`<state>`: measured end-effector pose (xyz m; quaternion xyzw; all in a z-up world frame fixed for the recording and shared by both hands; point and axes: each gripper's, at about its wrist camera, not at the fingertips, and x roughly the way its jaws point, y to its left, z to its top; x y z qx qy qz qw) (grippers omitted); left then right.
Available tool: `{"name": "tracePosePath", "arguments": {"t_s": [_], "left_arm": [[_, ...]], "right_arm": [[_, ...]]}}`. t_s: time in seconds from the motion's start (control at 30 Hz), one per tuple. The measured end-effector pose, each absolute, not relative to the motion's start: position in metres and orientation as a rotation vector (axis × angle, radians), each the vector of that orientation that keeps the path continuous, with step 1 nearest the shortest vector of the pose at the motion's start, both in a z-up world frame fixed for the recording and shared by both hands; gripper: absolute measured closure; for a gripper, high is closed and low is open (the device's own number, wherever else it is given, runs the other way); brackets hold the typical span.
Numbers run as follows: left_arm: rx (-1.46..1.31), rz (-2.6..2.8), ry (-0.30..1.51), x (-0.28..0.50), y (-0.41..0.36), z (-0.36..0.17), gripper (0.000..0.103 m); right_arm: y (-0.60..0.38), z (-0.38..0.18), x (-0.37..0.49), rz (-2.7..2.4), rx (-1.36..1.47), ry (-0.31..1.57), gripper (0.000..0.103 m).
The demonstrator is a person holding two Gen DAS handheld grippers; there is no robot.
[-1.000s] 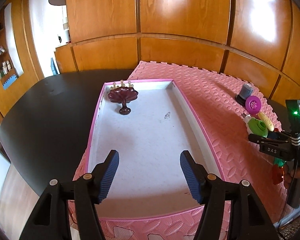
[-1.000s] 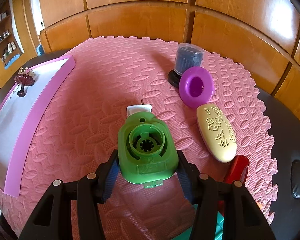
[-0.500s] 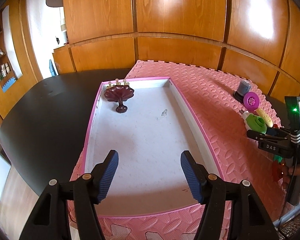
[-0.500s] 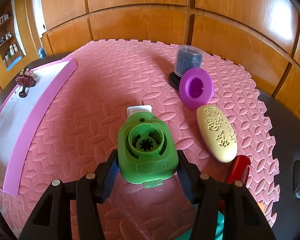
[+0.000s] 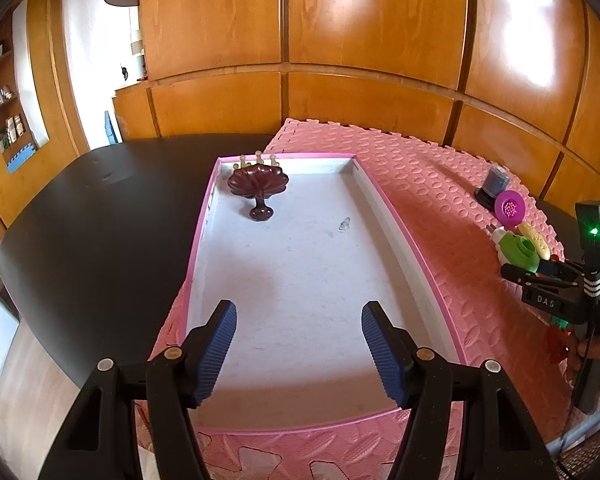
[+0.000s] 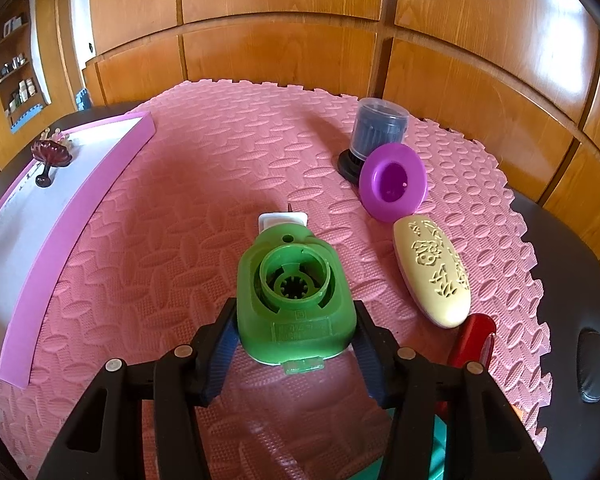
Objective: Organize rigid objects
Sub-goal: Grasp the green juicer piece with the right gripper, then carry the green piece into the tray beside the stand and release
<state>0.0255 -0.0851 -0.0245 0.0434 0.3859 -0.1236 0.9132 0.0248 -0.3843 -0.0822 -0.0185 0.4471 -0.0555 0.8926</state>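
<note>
Right wrist view: the green punch (image 6: 296,296) is clamped by its flat sides in the right gripper (image 6: 296,336), over the mat (image 6: 180,208). It is judged light, stiff and slippery. The left gripper (image 5: 298,344) is held open above the tray (image 5: 400,216).

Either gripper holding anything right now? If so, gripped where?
The right gripper holds the green plastic device, its blue pads clamped on the two sides of the wide near end. The left gripper is open over the tray, empty.
</note>
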Motion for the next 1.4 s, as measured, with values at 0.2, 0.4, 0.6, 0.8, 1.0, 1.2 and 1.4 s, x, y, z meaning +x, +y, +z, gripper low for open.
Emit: {"name": "tracePosePath", "arguments": {"t_s": [0.2, 0.4, 0.6, 0.8, 1.0, 1.2, 1.4], "left_arm": [[0.059, -0.246, 0.781, 0.027, -0.071, -0.022, 0.037], [0.014, -0.202, 0.785, 0.030, -0.047, -0.024, 0.037], [-0.023, -0.163, 0.780, 0.033, -0.025, -0.022, 0.037], [-0.046, -0.151, 0.795, 0.036, -0.015, -0.026, 0.037], [-0.062, -0.151, 0.815, 0.041, -0.009, -0.030, 0.037], [-0.063, -0.148, 0.832, 0.043, -0.007, -0.035, 0.037], [-0.066, -0.151, 0.829, 0.043, -0.009, -0.033, 0.037]], "right_arm": [[-0.375, -0.069, 0.029, -0.145, -0.047, 0.945, 0.050], [-0.337, -0.037, 0.037, -0.065, -0.018, 0.869, 0.050], [-0.289, -0.013, 0.061, 0.041, 0.010, 0.803, 0.050], [-0.242, -0.011, 0.103, 0.111, 0.021, 0.784, 0.050], [-0.220, -0.039, 0.162, 0.108, 0.036, 0.877, 0.050], [-0.221, -0.063, 0.185, 0.098, 0.073, 0.965, 0.049], [-0.232, -0.047, 0.162, 0.115, 0.116, 0.923, 0.048]]}}
